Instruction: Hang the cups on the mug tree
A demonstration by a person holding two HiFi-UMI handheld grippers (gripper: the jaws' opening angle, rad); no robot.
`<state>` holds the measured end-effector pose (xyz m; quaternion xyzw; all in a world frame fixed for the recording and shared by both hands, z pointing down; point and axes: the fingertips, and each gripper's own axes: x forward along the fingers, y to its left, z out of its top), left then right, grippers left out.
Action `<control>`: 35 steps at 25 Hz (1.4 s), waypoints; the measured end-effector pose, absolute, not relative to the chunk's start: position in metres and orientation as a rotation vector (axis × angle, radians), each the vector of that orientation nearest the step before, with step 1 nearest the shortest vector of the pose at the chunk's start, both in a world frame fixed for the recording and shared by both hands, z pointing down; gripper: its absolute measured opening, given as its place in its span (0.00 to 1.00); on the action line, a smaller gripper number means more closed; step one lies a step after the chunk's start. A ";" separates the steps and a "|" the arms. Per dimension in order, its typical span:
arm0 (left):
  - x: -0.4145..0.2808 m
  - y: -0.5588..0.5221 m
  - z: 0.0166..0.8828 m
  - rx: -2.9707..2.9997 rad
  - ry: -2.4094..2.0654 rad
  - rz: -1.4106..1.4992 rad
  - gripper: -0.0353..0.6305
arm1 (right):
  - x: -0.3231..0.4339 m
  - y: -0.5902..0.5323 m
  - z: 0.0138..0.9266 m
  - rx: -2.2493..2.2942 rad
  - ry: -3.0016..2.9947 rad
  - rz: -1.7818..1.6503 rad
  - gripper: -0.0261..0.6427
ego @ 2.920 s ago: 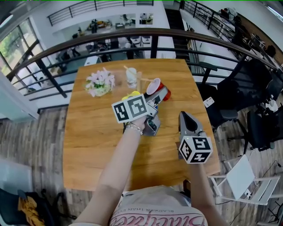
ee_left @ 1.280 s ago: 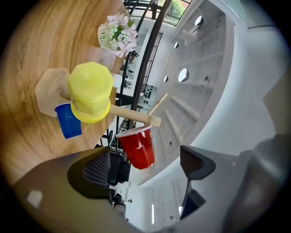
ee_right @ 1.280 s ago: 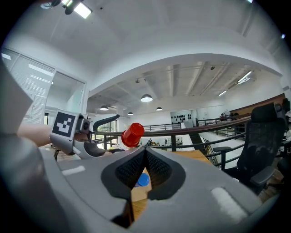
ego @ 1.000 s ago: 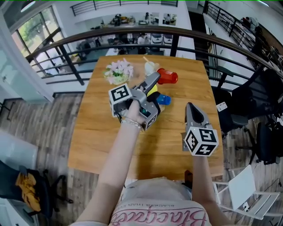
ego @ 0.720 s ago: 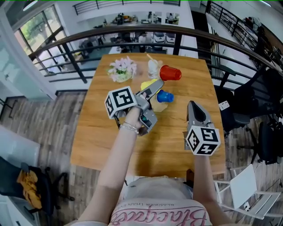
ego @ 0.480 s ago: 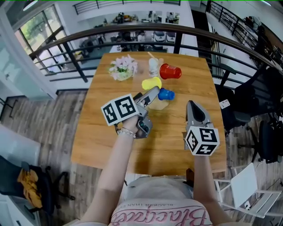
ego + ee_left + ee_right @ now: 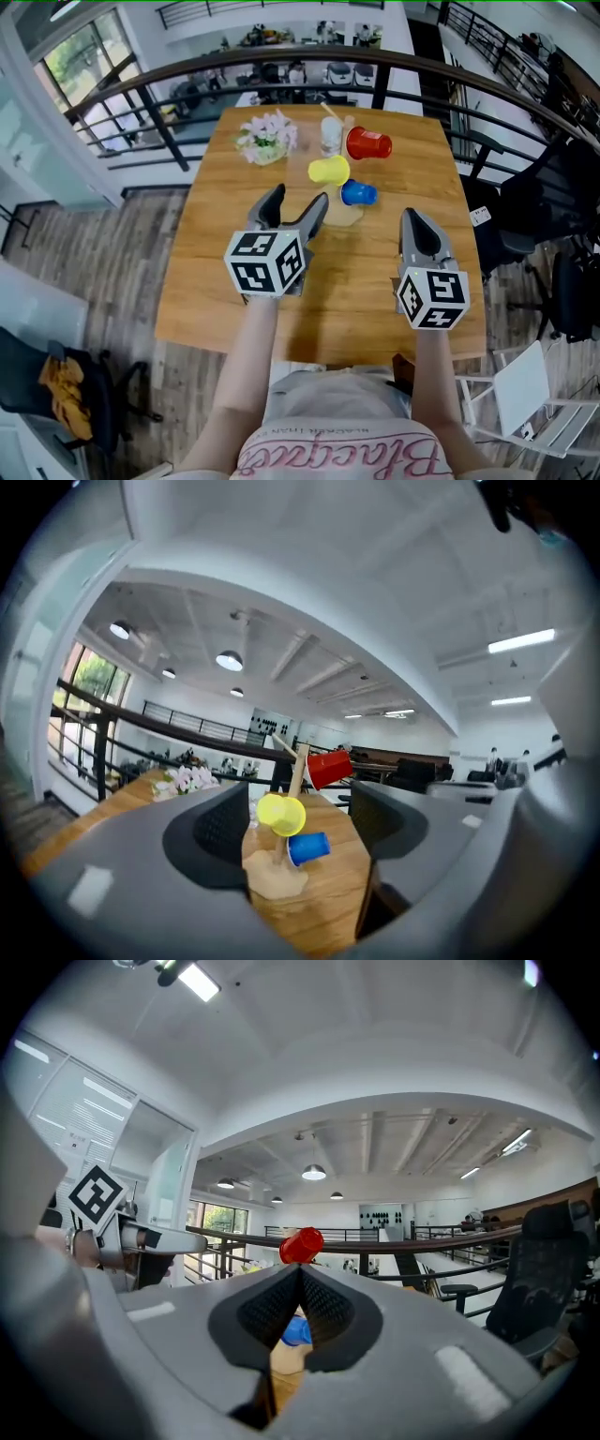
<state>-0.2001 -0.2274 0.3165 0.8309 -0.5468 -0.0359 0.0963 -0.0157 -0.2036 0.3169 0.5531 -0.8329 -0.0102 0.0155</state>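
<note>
Head view: the tree (image 7: pixel 347 216) stands on the table (image 7: pixel 211 281) with red cup (image 7: pixel 367 143), yellow cup (image 7: pixel 328 170) and blue cup (image 7: pixel 358 193) on it.

Left gripper view: our left tongs (image 7: pixel 300 817) are spread, closing on nothing.

Right gripper view: our right tongs (image 7: pixel 300 1307) are pressed together, empty.

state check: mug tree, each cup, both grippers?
Mug tree: upright, carrying three cups.
Red cup: hung, highest.
Yellow cup: hung, middle.
Blue cup: hung, lowest.
Left gripper: jaws apart, closing, nothing between them.
Right gripper: shut, empty.
</note>
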 end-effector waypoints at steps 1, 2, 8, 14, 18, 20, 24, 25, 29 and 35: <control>-0.201 -0.224 0.313 2.500 -1.649 -0.096 0.54 | -0.017 -0.202 0.315 1.722 -2.589 -0.045 0.04; -0.203 -0.222 0.309 2.532 -1.675 -0.095 0.53 | -0.018 -0.200 0.313 1.723 -2.590 -0.054 0.04; -0.225 -0.204 0.294 2.621 -1.901 -0.065 0.30 | -0.020 -0.184 0.299 1.751 -2.590 -0.114 0.04; -0.236 -0.198 0.288 2.662 -1.948 -0.029 0.07 | -0.016 -0.173 0.290 1.825 -2.556 -0.151 0.04; -0.241 -0.195 0.281 2.691 -1.976 -0.013 0.07 | -0.016 -0.170 0.288 1.850 -2.534 -0.181 0.04; -0.242 -0.192 0.277 2.704 -1.995 -0.014 0.07 | -0.015 -0.171 0.286 1.860 -2.518 -0.212 0.04; -0.244 -0.190 0.270 2.705 -2.036 -0.029 0.07 | -0.015 -0.174 0.282 1.836 -2.510 -0.257 0.04; -0.244 -0.190 0.269 2.701 -2.044 -0.033 0.07 | -0.015 -0.174 0.281 1.825 -2.517 -0.259 0.04; -0.241 -0.191 0.262 2.676 -2.077 -0.049 0.07 | -0.013 -0.177 0.276 1.783 -2.538 -0.260 0.04; -0.236 -0.194 0.250 2.643 -2.134 -0.053 0.07 | -0.002 -0.187 0.267 1.728 -2.587 -0.238 0.04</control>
